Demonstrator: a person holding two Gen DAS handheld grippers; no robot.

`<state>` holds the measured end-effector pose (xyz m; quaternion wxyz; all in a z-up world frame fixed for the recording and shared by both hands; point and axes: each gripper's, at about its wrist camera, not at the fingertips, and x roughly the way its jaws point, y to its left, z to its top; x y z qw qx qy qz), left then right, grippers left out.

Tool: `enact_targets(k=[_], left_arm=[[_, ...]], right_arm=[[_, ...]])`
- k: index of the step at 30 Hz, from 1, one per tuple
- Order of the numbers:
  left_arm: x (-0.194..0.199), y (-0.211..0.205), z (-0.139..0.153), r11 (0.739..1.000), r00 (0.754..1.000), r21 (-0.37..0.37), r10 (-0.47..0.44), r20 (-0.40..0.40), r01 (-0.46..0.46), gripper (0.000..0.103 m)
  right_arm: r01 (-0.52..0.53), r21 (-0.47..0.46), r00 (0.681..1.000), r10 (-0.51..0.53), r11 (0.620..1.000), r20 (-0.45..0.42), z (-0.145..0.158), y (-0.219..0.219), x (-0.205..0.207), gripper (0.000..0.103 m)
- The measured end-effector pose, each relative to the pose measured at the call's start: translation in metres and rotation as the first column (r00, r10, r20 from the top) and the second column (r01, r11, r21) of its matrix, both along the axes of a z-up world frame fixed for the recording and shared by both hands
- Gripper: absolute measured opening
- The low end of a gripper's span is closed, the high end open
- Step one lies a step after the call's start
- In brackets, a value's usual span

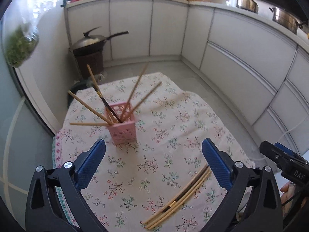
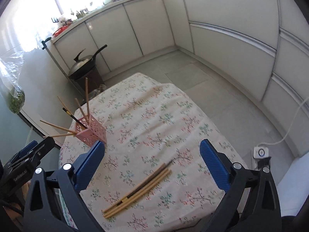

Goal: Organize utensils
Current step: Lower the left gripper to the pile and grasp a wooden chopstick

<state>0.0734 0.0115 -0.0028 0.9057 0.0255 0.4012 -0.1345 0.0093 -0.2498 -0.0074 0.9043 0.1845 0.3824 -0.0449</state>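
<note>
A pink perforated holder point(image 1: 123, 126) stands on the floral tablecloth point(image 1: 173, 127) with several chopsticks leaning out of it; it also shows at the left in the right wrist view point(image 2: 91, 132). A bundle of loose chopsticks point(image 1: 180, 197) lies flat on the cloth near the front; it also shows in the right wrist view point(image 2: 138, 190). My left gripper point(image 1: 153, 154) is open and empty, above the cloth in front of the holder. My right gripper point(image 2: 152, 154) is open and empty, above the loose chopsticks.
White cabinets point(image 1: 241, 54) curve around the back and right. A lidded wok point(image 1: 90, 43) sits on a stool beyond the table. A white socket with a cord point(image 2: 260, 152) lies on the floor at the right. The table's edges drop off left and right.
</note>
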Motion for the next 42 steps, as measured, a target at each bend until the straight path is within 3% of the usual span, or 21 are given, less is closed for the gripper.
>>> enact_targets(k=[4,9,15,19,26,30,32,35,38,42], left_arm=[[0.016,-0.031,-0.043,0.995,0.981,-0.004,-0.102,-0.167,0.103,0.096],[0.047,-0.073,-0.110,0.981,0.906,0.032,-0.166,-0.389,0.194,0.096],[0.071,-0.109,-0.158,0.962,0.827,0.078,-0.183,-0.531,0.263,0.090],[0.075,-0.122,-0.175,0.948,0.807,0.124,-0.176,-0.564,0.293,0.073],[0.074,-0.134,-0.191,0.927,0.801,0.173,-0.181,-0.570,0.333,0.055],[0.070,-0.140,-0.195,0.913,0.814,0.205,-0.193,-0.548,0.354,0.049],[0.068,-0.141,-0.194,0.908,0.818,0.204,-0.208,-0.537,0.365,0.035],[0.064,-0.141,-0.191,0.910,0.817,0.180,-0.230,-0.528,0.373,0.015],[0.068,-0.134,-0.189,0.925,0.822,0.137,-0.238,-0.518,0.354,0.009],[0.067,-0.115,-0.178,0.934,0.858,0.158,-0.214,-0.468,0.319,0.006]], right_arm=[[0.012,0.044,0.996,-0.008,0.999,-0.086,-0.034,-0.029,-0.035,0.096],[0.021,0.128,0.984,0.003,0.992,-0.178,-0.075,-0.052,-0.051,0.096],[0.059,0.238,0.970,0.001,0.969,-0.244,-0.106,-0.080,-0.056,0.096],[0.089,0.306,0.959,0.001,0.948,-0.284,-0.120,-0.091,-0.054,0.096],[0.104,0.345,0.952,0.008,0.933,-0.307,-0.128,-0.095,-0.051,0.096],[0.097,0.333,0.949,0.014,0.938,-0.316,-0.129,-0.092,-0.049,0.096],[0.101,0.325,0.947,0.009,0.940,-0.320,-0.130,-0.092,-0.048,0.096],[0.115,0.304,0.944,-0.009,0.946,-0.331,-0.133,-0.090,-0.043,0.096],[0.131,0.313,0.939,-0.017,0.941,-0.344,-0.137,-0.086,-0.032,0.096],[0.144,0.321,0.933,-0.020,0.936,-0.360,-0.141,-0.074,-0.011,0.095]])
